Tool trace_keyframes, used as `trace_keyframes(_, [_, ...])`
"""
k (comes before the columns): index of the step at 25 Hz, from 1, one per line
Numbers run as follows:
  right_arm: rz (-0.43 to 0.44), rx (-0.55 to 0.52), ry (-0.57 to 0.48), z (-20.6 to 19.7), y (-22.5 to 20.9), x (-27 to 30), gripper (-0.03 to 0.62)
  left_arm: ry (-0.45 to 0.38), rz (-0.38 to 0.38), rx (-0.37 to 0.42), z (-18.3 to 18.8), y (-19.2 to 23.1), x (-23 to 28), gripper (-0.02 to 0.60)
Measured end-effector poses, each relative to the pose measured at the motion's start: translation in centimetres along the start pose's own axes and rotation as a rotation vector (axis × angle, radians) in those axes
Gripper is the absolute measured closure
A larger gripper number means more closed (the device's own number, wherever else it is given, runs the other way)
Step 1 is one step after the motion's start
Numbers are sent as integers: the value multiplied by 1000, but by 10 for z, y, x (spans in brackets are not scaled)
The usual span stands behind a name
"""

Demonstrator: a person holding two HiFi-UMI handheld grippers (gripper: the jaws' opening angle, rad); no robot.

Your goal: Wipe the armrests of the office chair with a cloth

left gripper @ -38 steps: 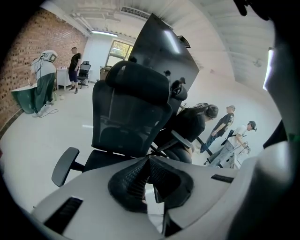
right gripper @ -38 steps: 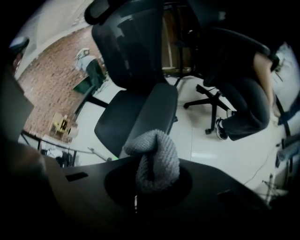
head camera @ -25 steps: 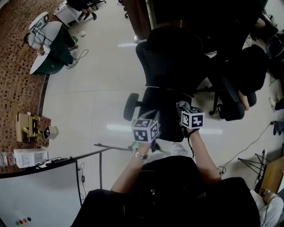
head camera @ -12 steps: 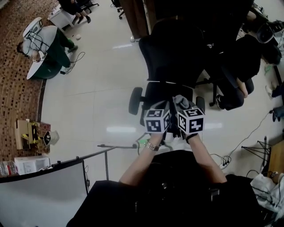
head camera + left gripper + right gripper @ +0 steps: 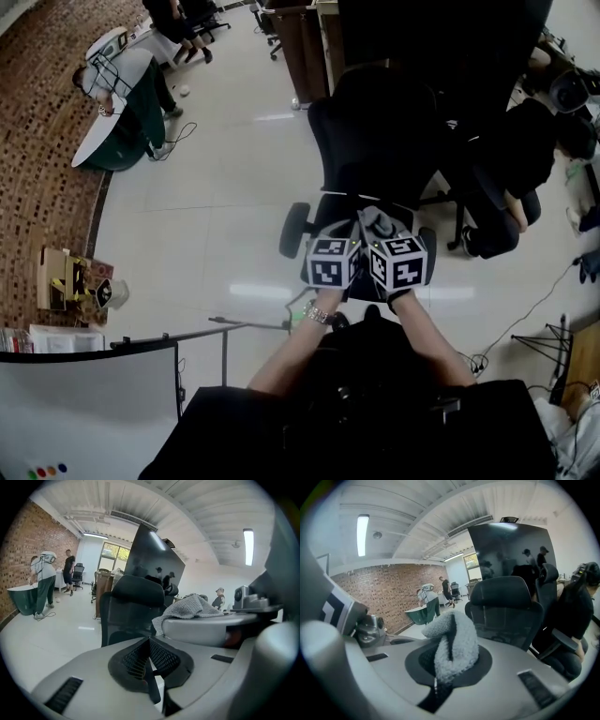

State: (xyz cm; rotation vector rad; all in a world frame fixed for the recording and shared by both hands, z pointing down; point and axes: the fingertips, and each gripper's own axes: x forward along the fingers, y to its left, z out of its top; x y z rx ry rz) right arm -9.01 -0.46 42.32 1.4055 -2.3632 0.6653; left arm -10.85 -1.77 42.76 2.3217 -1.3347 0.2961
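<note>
I had the right gripper (image 5: 450, 662) clamped on the grey cloth (image 5: 454, 637), a thick fold of it bunched up between the jaws and standing clear above them. The left gripper (image 5: 149, 654) was empty, its two mesh pads pressed together with nothing caught in between. Both grippers sat side by side, nearly touching, at the near edge of the office chair (image 5: 375, 141), over the front of its seat (image 5: 333, 208), pointing away from me toward the backrest.

What mattered for the next move was where the armrests lay. From the head view they flanked the grippers. The left armrest (image 5: 295, 230) was a dark oval pad just off to the left of the left gripper, fully in sight. What I took to be the right armrest (image 5: 428, 246) sat just to the right of the right gripper, half hidden behind its marker cube. Each pad ran long from near to far, parallel to the way the grippers pointed.

The cloth was not touching either pad; it was up in the air between them. Since the cloth-holding gripper was on the right, I judged the right armrest the closer target: a short shift right and down, then strokes along its near-to-far length. The wiping itself looked not yet begun.
</note>
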Motion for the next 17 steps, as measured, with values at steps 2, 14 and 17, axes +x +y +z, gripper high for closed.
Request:
trace_keyframes(2, [13, 2, -3, 0, -2, 0, 574, 8, 3, 3, -3, -2, 2, 586])
trace_keyframes(14, [36, -12, -30, 18, -16, -4, 574, -20, 28, 22, 17, -7, 11, 586])
trace_keyframes(17, [40, -17, -41, 25, -18, -4, 574, -30, 30, 24, 22, -6, 15, 586])
